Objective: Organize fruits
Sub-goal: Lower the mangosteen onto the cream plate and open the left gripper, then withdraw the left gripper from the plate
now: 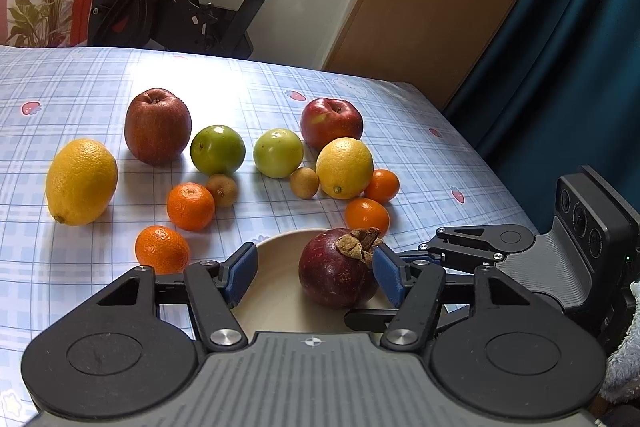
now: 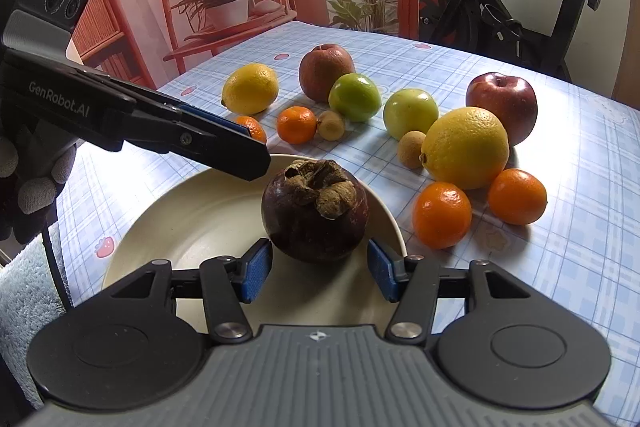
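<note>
One mangosteen [image 2: 315,211] sits in the cream bowl [image 2: 192,223], and I have both claws around it. My right claw [image 2: 320,269] is spread wide, released, with its blue pads [image 2: 256,269] just short of the fruit on either side and not touching it. My left claw [image 1: 316,273] is also released; the mangosteen lies against its right-hand pad [image 1: 386,277], while the other pad stands well apart over the bowl's bare floor. From the right wrist view that left claw reaches in from the left, its tip just above the bowl's far rim. Beyond the bowl, ahead of both claws, the remaining fruit is scattered on the checked counter [image 1: 432,155]: two red apples [image 1: 157,126], two green apples [image 1: 217,150], two lemons [image 1: 81,182], four mandarins [image 1: 190,206] and two small brown longans [image 1: 222,190].
</note>
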`<state>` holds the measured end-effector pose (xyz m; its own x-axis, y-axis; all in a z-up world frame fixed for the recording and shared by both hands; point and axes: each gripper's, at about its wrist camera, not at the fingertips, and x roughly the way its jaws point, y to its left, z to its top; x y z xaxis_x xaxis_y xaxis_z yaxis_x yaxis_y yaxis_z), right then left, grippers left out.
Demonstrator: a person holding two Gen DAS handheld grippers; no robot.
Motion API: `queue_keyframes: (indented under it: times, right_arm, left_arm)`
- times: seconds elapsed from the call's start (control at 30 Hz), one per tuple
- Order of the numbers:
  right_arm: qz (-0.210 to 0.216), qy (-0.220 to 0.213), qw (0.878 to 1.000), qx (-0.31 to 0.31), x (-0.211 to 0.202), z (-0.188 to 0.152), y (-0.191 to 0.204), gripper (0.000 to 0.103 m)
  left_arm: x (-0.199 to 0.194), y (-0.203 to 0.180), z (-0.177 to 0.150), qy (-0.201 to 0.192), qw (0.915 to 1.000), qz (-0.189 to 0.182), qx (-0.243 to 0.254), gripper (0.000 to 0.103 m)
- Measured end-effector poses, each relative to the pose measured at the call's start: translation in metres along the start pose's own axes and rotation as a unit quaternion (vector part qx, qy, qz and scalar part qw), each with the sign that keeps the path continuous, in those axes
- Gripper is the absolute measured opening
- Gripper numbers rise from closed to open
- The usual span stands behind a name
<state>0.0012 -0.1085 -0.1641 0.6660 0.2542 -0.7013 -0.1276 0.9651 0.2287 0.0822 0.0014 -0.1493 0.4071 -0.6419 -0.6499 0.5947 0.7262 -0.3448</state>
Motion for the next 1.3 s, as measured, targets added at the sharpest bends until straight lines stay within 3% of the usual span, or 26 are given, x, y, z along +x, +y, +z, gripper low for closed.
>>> queue_keyframes:
  times: [0.1,0.3,0.4,0.47,0.73,0.93,1.17,1.3]
  right_arm:
    - [-0.001,-0.004,1.0,0.006,-0.004,0.0,-0.001,0.063]
    - [0.003,-0.016,1.0,0.02,-0.014,0.0,-0.001,0.075]
    - [-0.001,-0.022,0.999,0.024,-0.02,0.001,0.004,0.083]
    - [-0.022,-0.03,0.999,0.025,-0.024,0.001,0.005,0.096]
    - [-0.058,-0.059,0.993,0.083,-0.044,-0.001,-0.014,0.1]
    - [-0.074,-0.081,0.986,0.128,-0.056,0.002,-0.026,0.1]
    - [-0.124,-0.086,0.981,0.118,-0.064,0.008,-0.027,0.101]
    - [-0.144,-0.079,0.978,0.127,-0.062,0.013,-0.03,0.101]
  left_arm:
    - [-0.007,-0.001,0.002,-0.013,0.9997,0.018,-0.001,0.075]
    - [-0.02,-0.007,0.004,-0.031,0.9972,0.068,0.005,0.078]
    - [-0.024,-0.007,0.005,-0.035,0.9959,0.084,-0.009,0.082]
    - [-0.026,-0.008,0.006,-0.037,0.9944,0.098,-0.009,0.082]
    - [-0.037,-0.011,0.009,-0.054,0.9896,0.13,-0.027,0.082]
    - [-0.045,-0.014,0.009,-0.071,0.9785,0.192,-0.029,0.083]
    - [-0.055,-0.009,0.009,-0.079,0.9656,0.245,-0.039,0.089]
    - [-0.062,-0.006,0.012,-0.086,0.9533,0.287,-0.038,0.09]
